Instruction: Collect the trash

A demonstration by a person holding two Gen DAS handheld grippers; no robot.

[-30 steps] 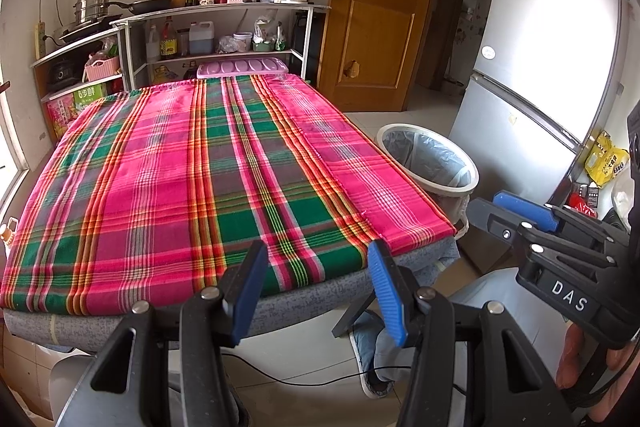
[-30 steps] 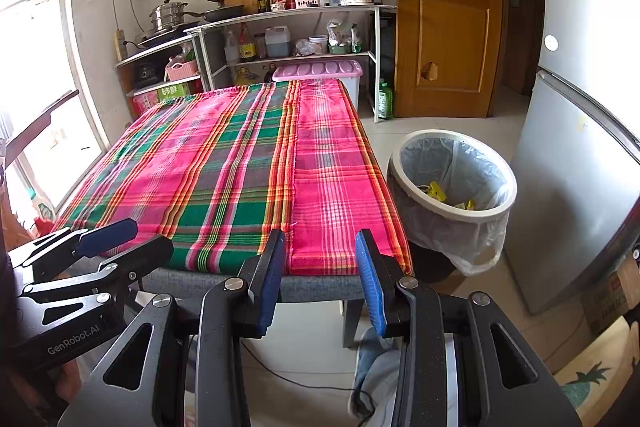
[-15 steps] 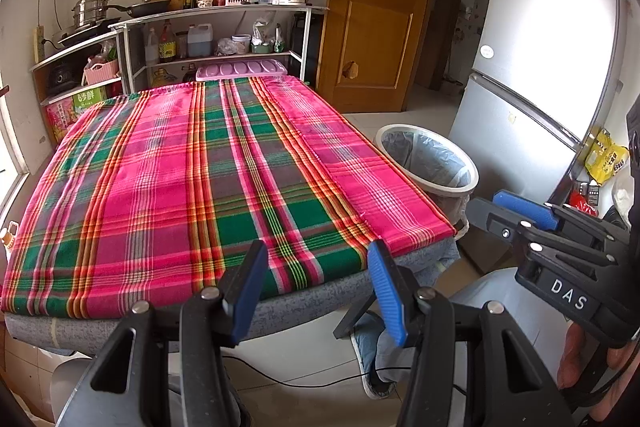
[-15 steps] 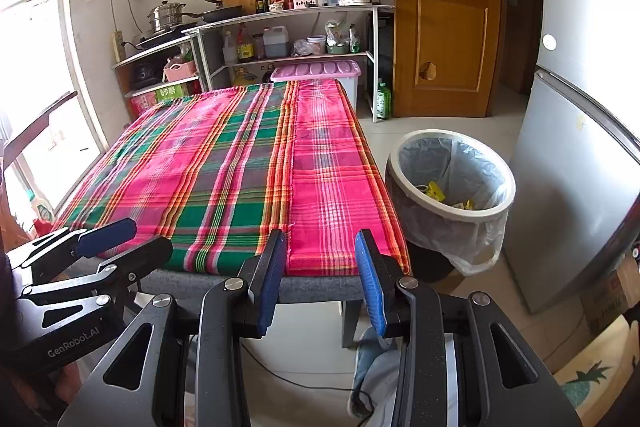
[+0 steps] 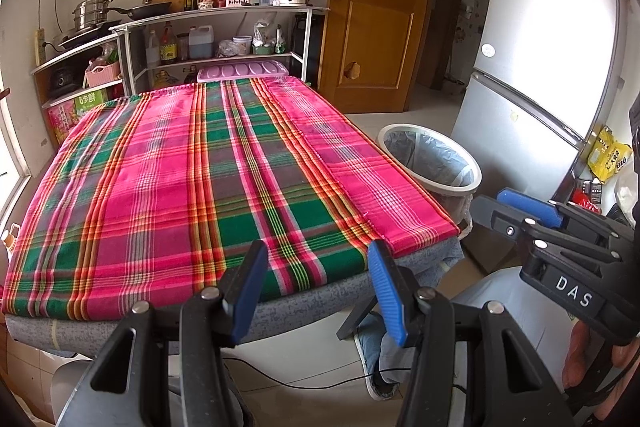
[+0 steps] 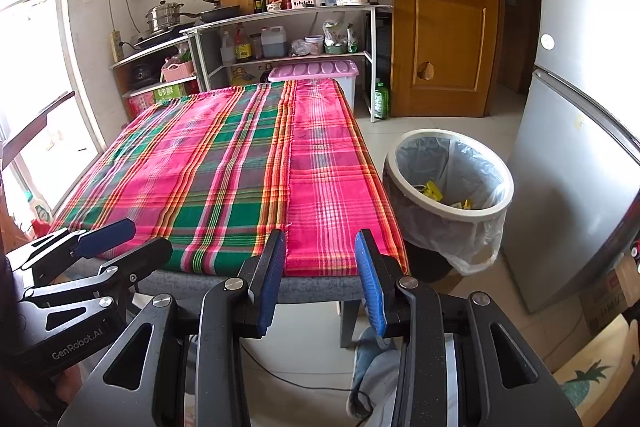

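Both hands tilt their tools down at the table's near edge. Left gripper (image 5: 316, 291) released, nothing between its blue pads; right gripper (image 6: 320, 279) likewise (slightly narrower gap). Yellow trash (image 6: 434, 191) lies inside the lined bin (image 6: 496, 205), right of the plaid tablecloth (image 5: 192, 179). Nothing has moved since a second ago.

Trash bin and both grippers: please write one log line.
left gripper: open, empty | right gripper: open, empty | white lined trash bin: yellow scraps inside | plaid tablecloth: bare

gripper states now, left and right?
Left gripper: open, holding nothing.
Right gripper: open, holding nothing.
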